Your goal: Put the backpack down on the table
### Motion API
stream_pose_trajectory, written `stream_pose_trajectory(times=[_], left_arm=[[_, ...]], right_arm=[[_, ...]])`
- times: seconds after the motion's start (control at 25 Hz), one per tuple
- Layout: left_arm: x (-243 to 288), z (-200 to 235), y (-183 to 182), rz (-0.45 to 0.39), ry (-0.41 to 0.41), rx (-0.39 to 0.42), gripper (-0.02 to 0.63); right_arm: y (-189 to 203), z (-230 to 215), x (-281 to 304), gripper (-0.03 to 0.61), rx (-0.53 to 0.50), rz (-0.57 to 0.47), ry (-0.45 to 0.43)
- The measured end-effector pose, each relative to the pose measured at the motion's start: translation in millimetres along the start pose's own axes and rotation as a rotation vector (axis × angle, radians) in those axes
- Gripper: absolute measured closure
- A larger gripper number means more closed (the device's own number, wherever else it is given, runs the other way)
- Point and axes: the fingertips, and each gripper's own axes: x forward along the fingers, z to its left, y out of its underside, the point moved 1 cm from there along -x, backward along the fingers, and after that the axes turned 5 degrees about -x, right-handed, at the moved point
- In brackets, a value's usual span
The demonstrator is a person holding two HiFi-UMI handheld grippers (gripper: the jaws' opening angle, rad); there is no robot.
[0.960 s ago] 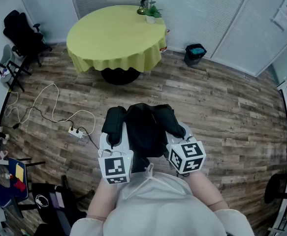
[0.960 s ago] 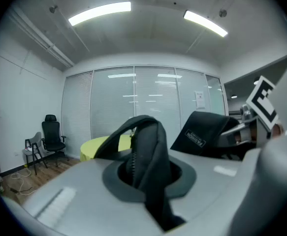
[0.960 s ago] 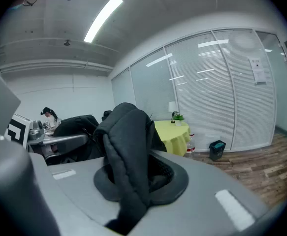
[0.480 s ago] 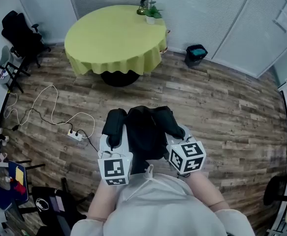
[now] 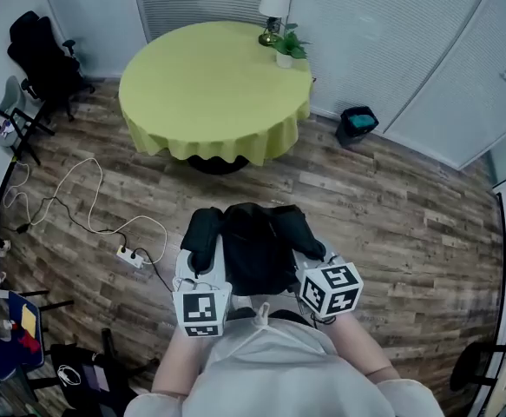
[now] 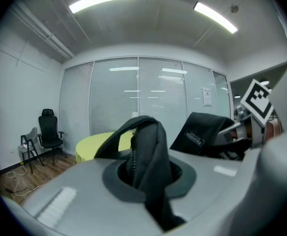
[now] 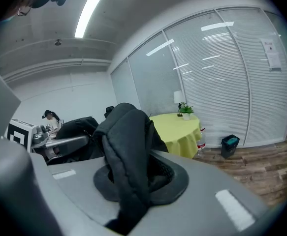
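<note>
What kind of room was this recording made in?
Most likely an office meeting room: glass walls with blinds, a black swivel chair in the corner, and a round table under a yellow cloth.

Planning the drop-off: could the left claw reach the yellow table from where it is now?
Probably not yet. The left claw, shut on a strap of the backpack, sits close to the person's body, and the table stands across a stretch of wood floor. Nothing blocks the way.
</note>
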Motion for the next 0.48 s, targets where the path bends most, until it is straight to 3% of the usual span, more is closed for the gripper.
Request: stream_pose_trajectory(times=[0.48], left_arm=[[102, 42, -27, 0.027, -0.048, -0.125, 0.583]], right_arm=[[-52, -57, 105, 0.548, -0.015, 0.039, -0.106]])
